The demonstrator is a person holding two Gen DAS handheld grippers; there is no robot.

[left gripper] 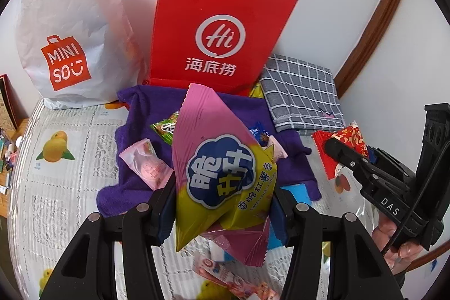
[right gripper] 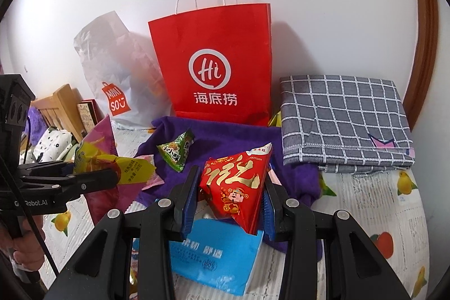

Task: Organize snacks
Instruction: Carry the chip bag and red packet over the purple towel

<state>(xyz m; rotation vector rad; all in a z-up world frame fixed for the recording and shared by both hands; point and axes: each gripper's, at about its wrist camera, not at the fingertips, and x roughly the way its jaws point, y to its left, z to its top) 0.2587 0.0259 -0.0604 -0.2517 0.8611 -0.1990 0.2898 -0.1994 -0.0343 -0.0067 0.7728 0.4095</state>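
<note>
My left gripper (left gripper: 222, 196) is shut on a pink and yellow snack bag (left gripper: 219, 170) and holds it above the table; it also shows in the right wrist view (right gripper: 101, 159). My right gripper (right gripper: 229, 196) is shut on a red triangular snack packet (right gripper: 236, 182), seen from the left wrist view at the right (left gripper: 343, 148). A red paper bag (right gripper: 213, 66) stands upright at the back. On a purple cloth (right gripper: 233, 137) lie a green snack packet (right gripper: 177, 151) and a pink packet (left gripper: 146, 162).
A white plastic shopping bag (left gripper: 67, 41) stands left of the red bag. A folded grey checked cloth (right gripper: 343, 120) lies at the right. A blue tissue pack (right gripper: 213, 257) lies below my right gripper. The table carries a fruit-print cover (left gripper: 56, 159).
</note>
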